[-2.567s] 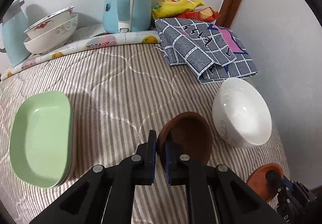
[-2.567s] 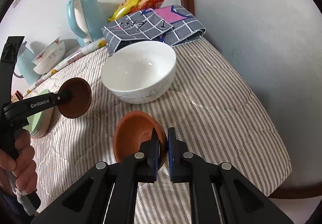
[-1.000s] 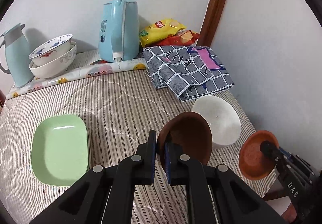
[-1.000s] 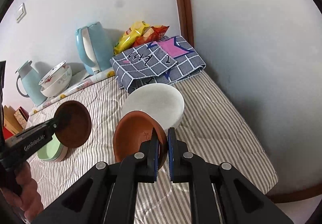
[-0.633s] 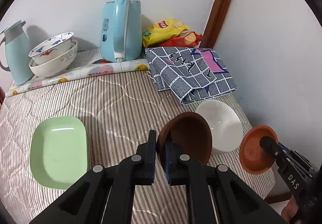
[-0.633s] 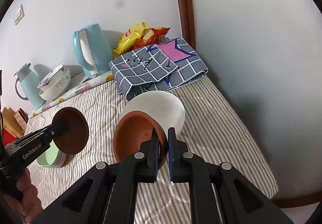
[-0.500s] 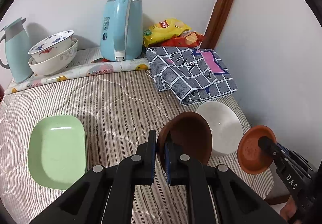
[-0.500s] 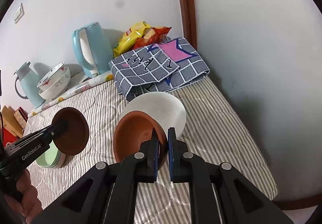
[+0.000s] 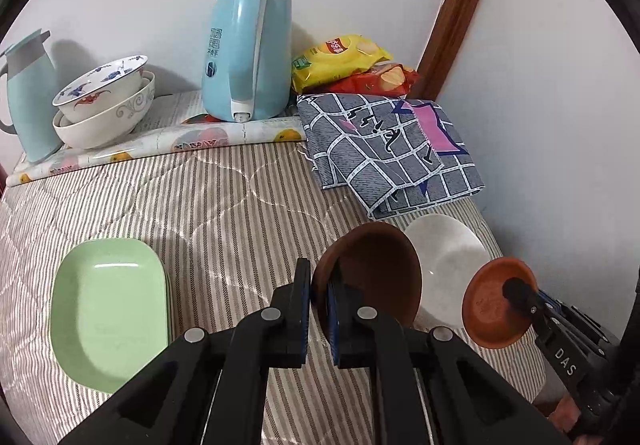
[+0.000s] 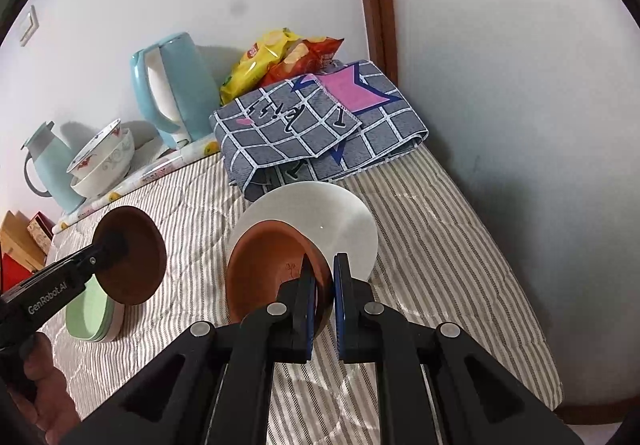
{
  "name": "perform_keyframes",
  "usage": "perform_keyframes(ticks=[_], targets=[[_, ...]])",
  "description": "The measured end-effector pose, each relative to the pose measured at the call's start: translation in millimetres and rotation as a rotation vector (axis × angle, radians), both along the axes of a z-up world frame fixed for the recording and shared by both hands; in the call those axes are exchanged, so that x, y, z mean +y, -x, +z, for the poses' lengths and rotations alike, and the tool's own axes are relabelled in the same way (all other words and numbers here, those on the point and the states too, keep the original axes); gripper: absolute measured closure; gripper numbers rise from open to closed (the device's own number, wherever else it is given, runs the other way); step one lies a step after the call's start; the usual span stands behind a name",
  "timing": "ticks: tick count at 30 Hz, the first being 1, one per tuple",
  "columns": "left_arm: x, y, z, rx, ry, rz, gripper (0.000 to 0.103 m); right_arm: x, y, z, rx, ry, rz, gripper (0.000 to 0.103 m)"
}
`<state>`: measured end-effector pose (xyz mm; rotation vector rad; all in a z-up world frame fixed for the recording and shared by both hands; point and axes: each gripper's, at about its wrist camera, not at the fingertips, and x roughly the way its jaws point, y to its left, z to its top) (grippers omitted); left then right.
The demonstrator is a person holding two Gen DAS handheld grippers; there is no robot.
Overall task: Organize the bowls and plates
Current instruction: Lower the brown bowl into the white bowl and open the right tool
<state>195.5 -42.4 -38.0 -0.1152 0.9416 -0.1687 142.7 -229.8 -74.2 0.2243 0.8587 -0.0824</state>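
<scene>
One table (image 9: 224, 201) with a striped quilted cover carries the items.

Largest to smallest:

1. One folded checked cloth (image 9: 384, 153), at the far right corner against the wall.
2. One light-blue kettle (image 9: 246, 53), at the far edge, on a rolled fruit-print mat (image 9: 160, 143).
3. One light-blue jug (image 9: 26, 93), at the far left corner.
4. One stack of green plates (image 9: 108, 309), near the left edge. The right wrist view shows several layers; the exact count cannot be read.
5. Two patterned bowls (image 9: 106, 105), nested, at the far edge between jug and kettle.
6. One white bowl (image 9: 452, 265), near the right edge, just in front of the cloth.
7. Two snack bags (image 9: 348, 65), one yellow, one red, behind the cloth.
8. One dark brown saucer (image 9: 380, 273), held tilted above the table. The left tool (image 9: 318, 297) is pinching its rim.
9. One terracotta saucer (image 10: 272, 269), held tilted in front of the white bowl. The right tool (image 10: 324, 285) is pinching its rim.
</scene>
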Motion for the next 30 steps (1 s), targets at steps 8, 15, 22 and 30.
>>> perform_keyframes(ticks=[8,15,22,30], targets=[[2.7,-12.9,-8.0,0.019,0.006,0.015,0.095,-5.0,-18.0,-15.0,0.028,-0.013,-0.010,0.095],[2.2,-21.2,-16.9,0.036,0.012,0.021,0.095,-7.3,-34.4,-24.1,0.044,-0.001,-0.005,0.095],[-0.8,-28.9,-25.5,0.047,0.013,0.020,0.095,-6.3,-50.2,-34.6,0.067,0.019,0.006,0.095],[-2.7,-35.1,-37.0,0.068,0.026,0.021,0.095,-3.5,-62.7,-50.6,0.098,0.024,0.017,0.095]])
